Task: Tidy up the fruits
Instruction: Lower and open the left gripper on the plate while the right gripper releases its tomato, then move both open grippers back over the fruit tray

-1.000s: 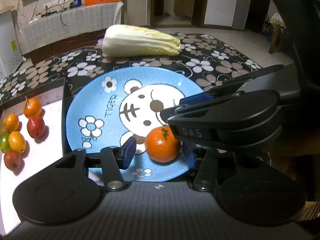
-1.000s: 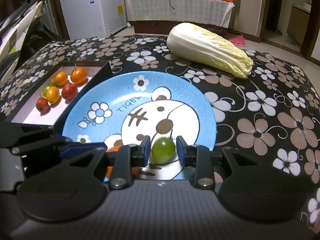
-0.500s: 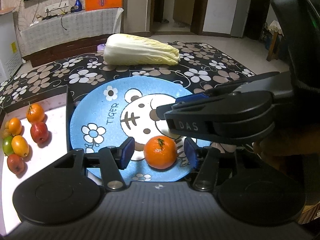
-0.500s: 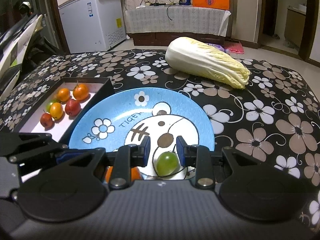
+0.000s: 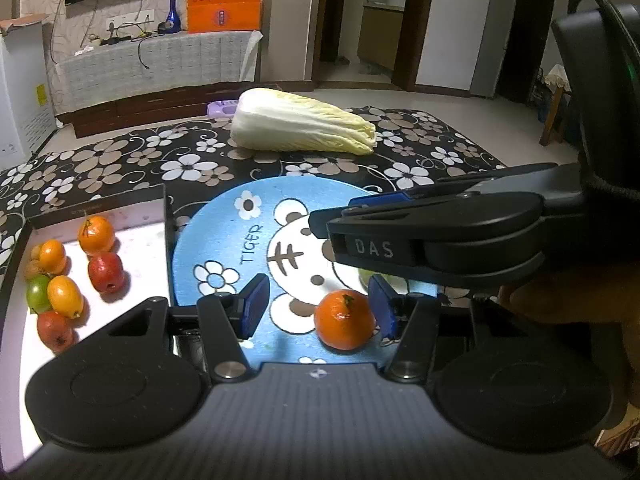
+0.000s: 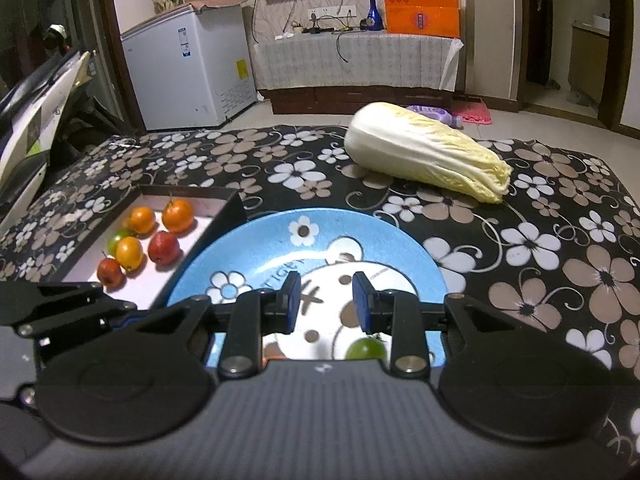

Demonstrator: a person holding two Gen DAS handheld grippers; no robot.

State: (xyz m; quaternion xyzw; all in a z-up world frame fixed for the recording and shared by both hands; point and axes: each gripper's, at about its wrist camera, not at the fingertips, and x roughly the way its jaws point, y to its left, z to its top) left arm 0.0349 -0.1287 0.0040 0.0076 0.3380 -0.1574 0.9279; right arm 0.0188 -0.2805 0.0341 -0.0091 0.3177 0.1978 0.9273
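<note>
From the left wrist, the left gripper (image 5: 318, 306) hangs above the near edge of a blue plate (image 5: 224, 240) printed with a bear face and the word TIGER. Its jaws stand apart and hold nothing. An orange (image 5: 345, 319) sits on the plate between them, close to the right pad and clear of the left one; whether it touches the right pad I cannot tell. The right gripper (image 5: 424, 236) crosses the view from the right, above the plate, and hides most of a green fruit (image 5: 366, 278) behind it. Left of the plate lies a dark-rimmed tray (image 5: 152, 248) with a white floor, holding a small pile of fruit (image 5: 72, 276): orange, yellow, red and green pieces. A cabbage (image 5: 300, 128) lies farther back on the flowered tablecloth (image 5: 120, 164).

From the right wrist, the right gripper (image 6: 325, 300) has its jaws drawn in narrow with a gap between the pads and nothing in it; it is released. The green fruit (image 6: 366, 349) rests on the plate (image 6: 360, 240) below the right finger, at the near rim, free of the pads. A sliver of the orange (image 6: 274, 356) shows by the left finger. The left gripper (image 6: 76, 308) enters at the lower left, over the tray (image 6: 224, 216) corner. The cabbage (image 6: 424, 152) lies beyond the plate, to the right.
</note>
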